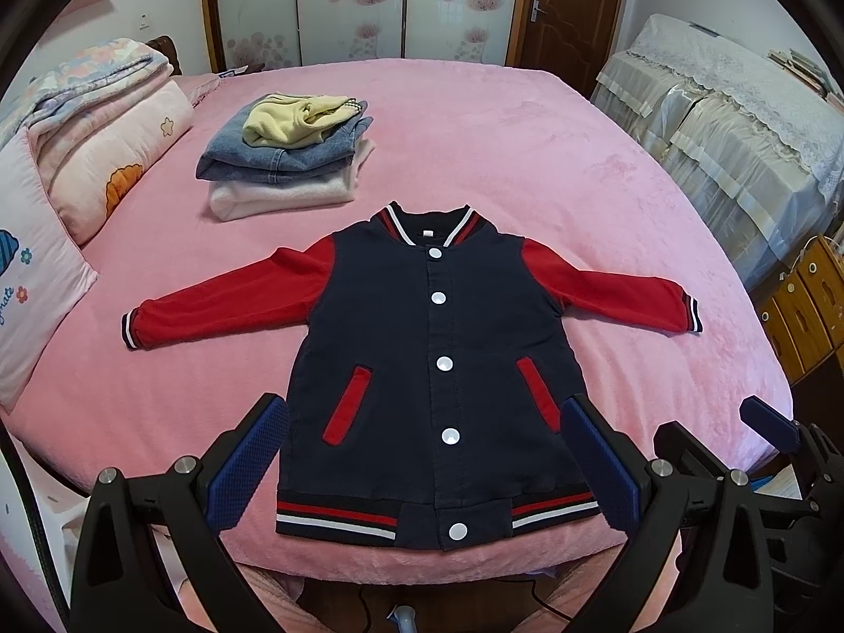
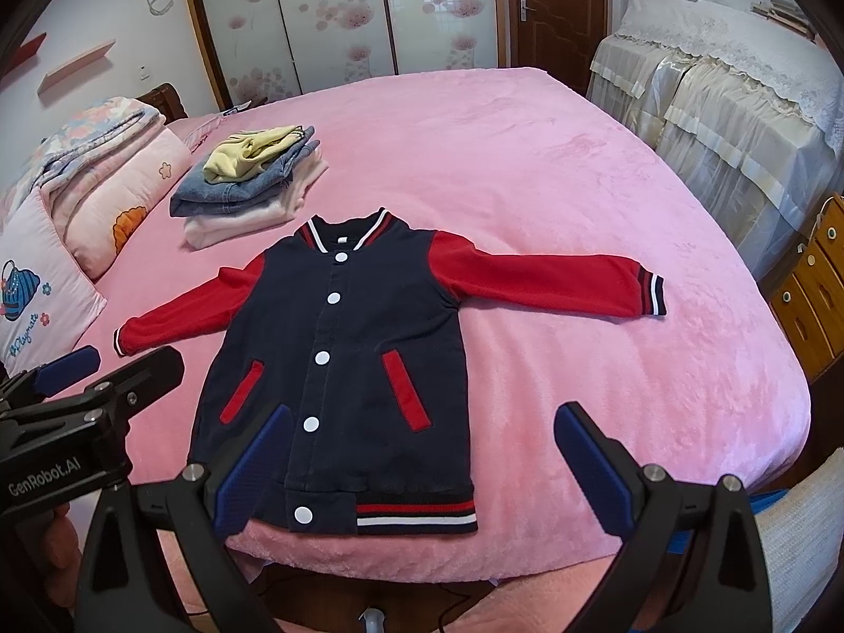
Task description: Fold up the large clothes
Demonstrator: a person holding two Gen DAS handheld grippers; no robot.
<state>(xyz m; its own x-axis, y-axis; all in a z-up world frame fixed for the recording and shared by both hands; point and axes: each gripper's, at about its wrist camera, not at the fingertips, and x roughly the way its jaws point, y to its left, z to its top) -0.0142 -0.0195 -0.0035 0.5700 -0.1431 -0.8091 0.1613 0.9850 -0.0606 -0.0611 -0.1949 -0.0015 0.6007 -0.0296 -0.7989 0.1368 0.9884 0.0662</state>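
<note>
The pink bed (image 1: 527, 147) is being used as the folding surface. A navy and red varsity jacket (image 1: 438, 369) is lying flat on it, front up and snapped shut, directly ahead of both pairs of fingers, hem nearest them, collar farthest, sleeves spread to either side. Beyond the collar, ahead and to the left of the fingers, a stack of folded clothes (image 1: 287, 158) is sitting well apart from the hem.

Step in hand, as judged: the first fold is not yet begun. It is probably best started at a sleeve. The left sleeve cuff (image 1: 132, 327) and right sleeve cuff (image 2: 651, 295) should be pinched at the ribbing, where the cloth is thickest, then carried across the chest without dragging the body. The plush cover may be caught by the pads, so the pinch should be kept shallow.

The left gripper (image 1: 427, 459) is being held just above the hem, jaws spread wide, nothing between them. The right gripper (image 2: 422, 464) is being held level beside it, likewise released and empty.
</note>
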